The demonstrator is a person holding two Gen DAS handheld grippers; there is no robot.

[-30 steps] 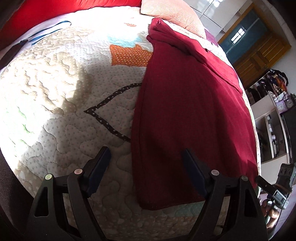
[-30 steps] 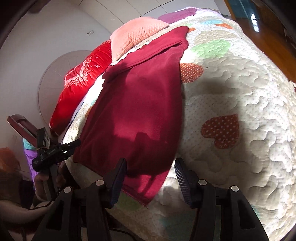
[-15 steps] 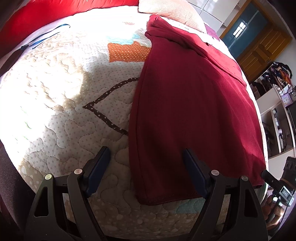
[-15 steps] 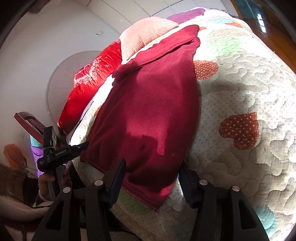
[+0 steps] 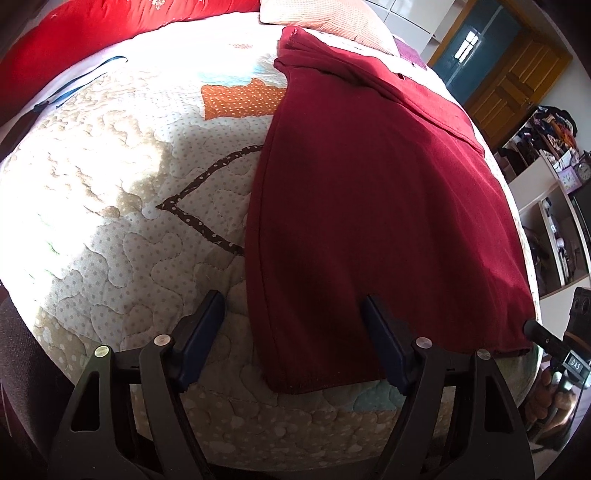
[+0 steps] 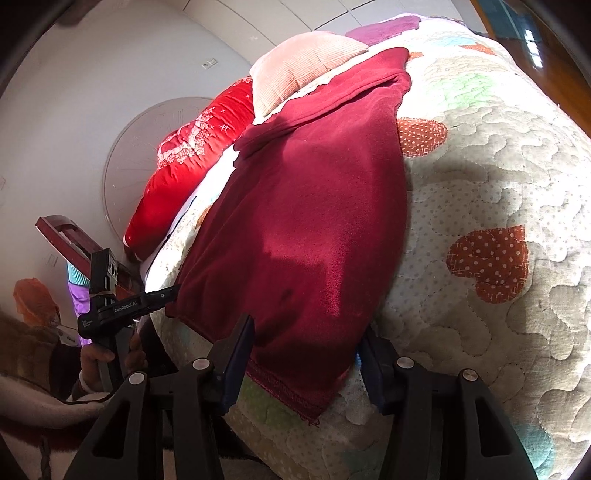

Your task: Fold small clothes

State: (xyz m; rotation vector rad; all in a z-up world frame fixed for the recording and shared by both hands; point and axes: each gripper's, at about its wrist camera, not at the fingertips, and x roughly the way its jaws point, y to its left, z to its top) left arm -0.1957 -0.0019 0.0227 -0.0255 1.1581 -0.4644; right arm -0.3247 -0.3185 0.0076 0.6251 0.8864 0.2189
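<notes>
Left wrist view, left to right. A red pillow (image 5: 74,40) lies along the far left edge of the bed, with a blue strap (image 5: 79,83) just beside it on the quilt (image 5: 122,229). The quilt is pale and stitched, with an orange dotted patch (image 5: 240,101) and a brown heart outline (image 5: 199,218). The left gripper (image 5: 291,341) has its jaws wide apart, one finger over bare quilt and the other over the near hem of the dark red garment (image 5: 369,206); nothing is held between them. The garment lies spread flat on the right half of the bed, its far end reaching a peach pillow (image 5: 328,16) and its near hem at the bed's edge. At far right, shelves (image 5: 543,206) stand by the wall.

Right wrist view, left to right. The person's left hand (image 6: 110,356) grips the handle of the other tool beside the bed; that tool's tip is at the garment's (image 6: 314,229) near left corner. The red pillow (image 6: 192,155) and peach pillow (image 6: 306,70) sit at the far end. The right gripper (image 6: 306,354) also has its jaws apart, straddling the garment's near right corner, not clamped. To the right, the quilt (image 6: 498,166) carries a red dotted heart (image 6: 487,262).
</notes>
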